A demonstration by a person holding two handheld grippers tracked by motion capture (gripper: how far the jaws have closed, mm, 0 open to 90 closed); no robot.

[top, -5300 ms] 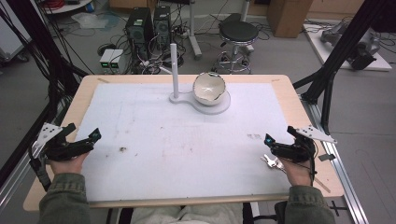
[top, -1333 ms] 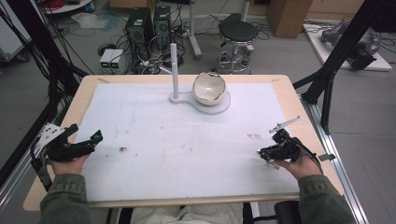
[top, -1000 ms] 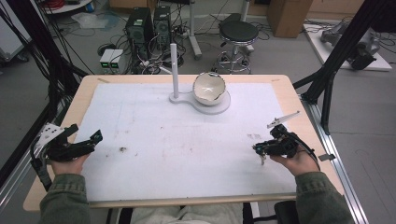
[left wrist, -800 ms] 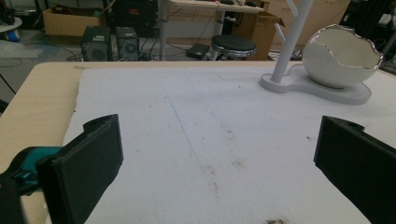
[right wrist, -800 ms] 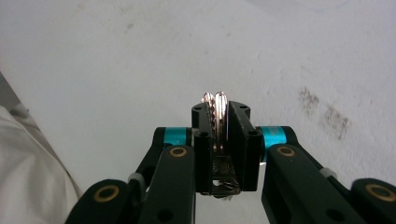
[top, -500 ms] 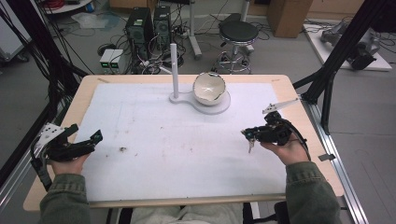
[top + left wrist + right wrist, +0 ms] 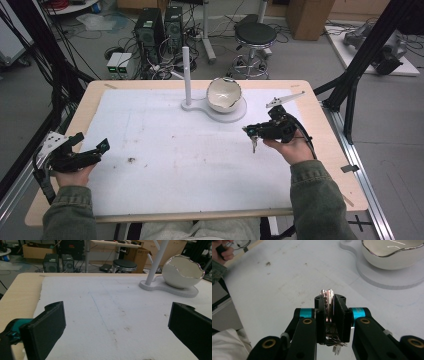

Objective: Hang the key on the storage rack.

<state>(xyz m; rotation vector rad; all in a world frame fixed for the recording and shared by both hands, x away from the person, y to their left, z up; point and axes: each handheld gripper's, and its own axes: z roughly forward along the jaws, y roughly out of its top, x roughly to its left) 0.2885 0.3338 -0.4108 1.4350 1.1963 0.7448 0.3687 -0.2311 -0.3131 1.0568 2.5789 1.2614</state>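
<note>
L gripper (image 7: 89, 152) sits at table's (image 7: 330, 150) left edge over the white mat (image 7: 190, 155), jaws wide apart, nothing btwn them. Mid-back: post (image 7: 186, 75) & cracked egg-shaped bowl (image 7: 223, 94) on a white base (image 7: 235, 112). R gripper (image 7: 251, 131), just right of bowl, is clamped on keys (image 7: 327, 298); one key hangs below, off the mat.

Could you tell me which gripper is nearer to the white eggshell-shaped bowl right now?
The right gripper, shut on keys, is just in front and to the right of the bowl. The left gripper rests far off at the table's near-left edge.
</note>
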